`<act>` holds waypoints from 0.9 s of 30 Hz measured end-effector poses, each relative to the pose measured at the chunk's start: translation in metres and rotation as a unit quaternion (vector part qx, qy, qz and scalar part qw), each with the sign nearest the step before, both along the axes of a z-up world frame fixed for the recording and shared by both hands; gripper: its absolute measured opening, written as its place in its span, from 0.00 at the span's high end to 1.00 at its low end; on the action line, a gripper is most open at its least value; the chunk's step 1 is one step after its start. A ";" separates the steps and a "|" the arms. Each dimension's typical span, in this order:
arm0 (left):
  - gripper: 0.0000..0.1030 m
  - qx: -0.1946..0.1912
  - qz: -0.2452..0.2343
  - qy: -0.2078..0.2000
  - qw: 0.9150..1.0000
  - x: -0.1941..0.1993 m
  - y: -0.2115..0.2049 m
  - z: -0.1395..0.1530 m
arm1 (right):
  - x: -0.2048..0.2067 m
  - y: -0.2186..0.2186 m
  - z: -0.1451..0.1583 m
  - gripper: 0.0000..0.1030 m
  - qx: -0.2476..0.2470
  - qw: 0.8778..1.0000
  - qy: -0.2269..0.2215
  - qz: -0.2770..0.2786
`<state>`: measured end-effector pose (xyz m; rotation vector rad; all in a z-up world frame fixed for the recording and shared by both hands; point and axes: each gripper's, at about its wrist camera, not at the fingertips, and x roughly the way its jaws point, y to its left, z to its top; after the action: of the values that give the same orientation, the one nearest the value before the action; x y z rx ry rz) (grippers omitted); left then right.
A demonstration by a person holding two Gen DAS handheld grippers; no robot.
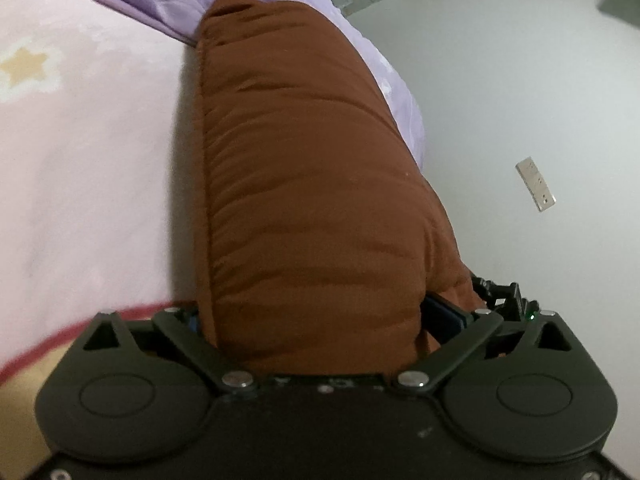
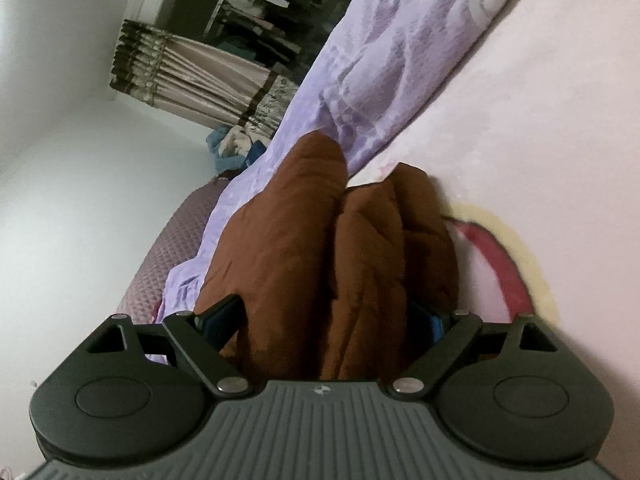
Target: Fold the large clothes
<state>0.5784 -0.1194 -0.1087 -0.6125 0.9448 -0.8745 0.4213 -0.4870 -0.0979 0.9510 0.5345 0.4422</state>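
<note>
The brown garment [image 1: 312,184] lies bunched along the bed's [image 1: 80,184] edge, filling both wide-spread claws, left [image 1: 320,320] and right [image 2: 324,320]; grip unclear.

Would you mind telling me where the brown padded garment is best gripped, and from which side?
Grip the brown padded garment at its near end, coming along its length from the bed's edge. There the bundle is one thick roll between the left gripper's fingers; in the right wrist view it splits into several puffy folds, so a wide bite across all layers seems safest.
</note>
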 end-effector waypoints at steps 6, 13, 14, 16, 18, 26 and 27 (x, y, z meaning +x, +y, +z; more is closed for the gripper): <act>0.00 0.011 -0.011 0.000 1.000 -0.001 -0.005 0.004 | 0.002 0.008 0.003 0.02 -0.020 1.000 -0.004 0.003; 0.06 0.019 0.001 -0.006 1.000 -0.008 -0.007 0.011 | -0.001 0.014 0.007 0.50 -0.024 1.000 0.008 -0.014; 0.07 0.021 0.002 -0.011 1.000 -0.010 -0.007 0.014 | -0.002 0.014 0.009 0.56 -0.021 1.000 0.006 -0.013; 0.14 0.021 0.004 -0.013 1.000 -0.014 -0.005 0.019 | -0.006 0.017 0.016 0.61 -0.020 1.000 0.004 -0.016; 0.20 0.019 0.004 -0.015 1.000 -0.017 -0.001 0.026 | -0.009 0.020 0.023 0.65 -0.022 1.000 -0.002 -0.018; 0.22 0.022 0.016 -0.053 0.998 -0.051 0.046 0.072 | -0.028 0.058 0.067 0.65 -0.018 0.999 -0.041 0.003; 0.22 0.024 0.019 -0.059 0.998 -0.057 0.057 0.078 | -0.030 0.066 0.071 0.65 -0.014 0.999 -0.045 0.008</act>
<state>0.5214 -0.0628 -0.0305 -0.5308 0.8431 -0.8437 0.3915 -0.4212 -0.0273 0.8955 0.4654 0.4874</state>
